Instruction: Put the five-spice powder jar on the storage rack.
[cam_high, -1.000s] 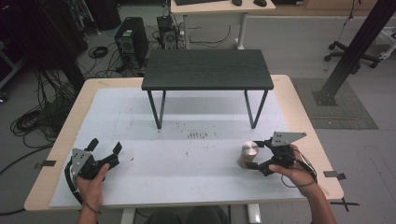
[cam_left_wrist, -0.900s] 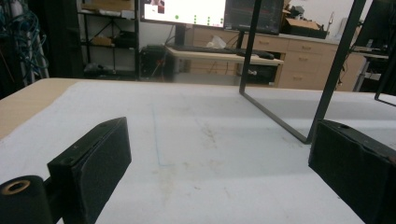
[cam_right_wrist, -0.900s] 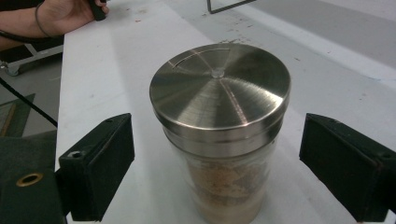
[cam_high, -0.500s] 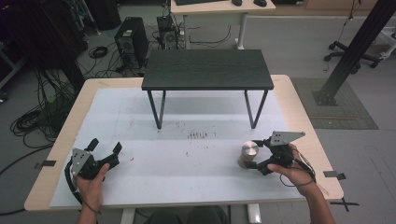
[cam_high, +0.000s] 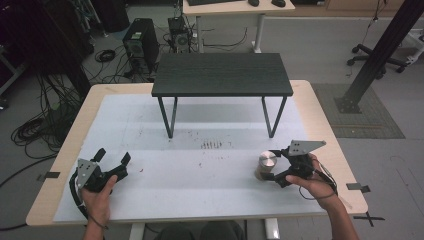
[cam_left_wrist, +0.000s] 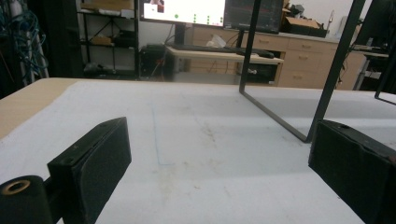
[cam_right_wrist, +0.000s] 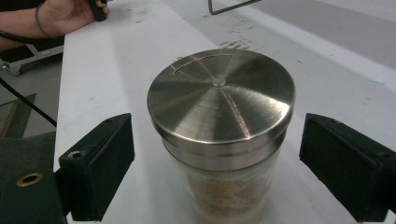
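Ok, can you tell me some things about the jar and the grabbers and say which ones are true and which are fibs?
1. The jar has a shiny metal lid. True.
2. The right gripper is squeezing the jar tight. False: its jaws stand open on either side of the jar, with a gap on both sides.
3. The left gripper is open with nothing between its jaws. True.
4. The jar sits on top of the small black table. False: it stands on the white table cover, in front of the black table.
5. The jar lies on its side. False: it stands upright.
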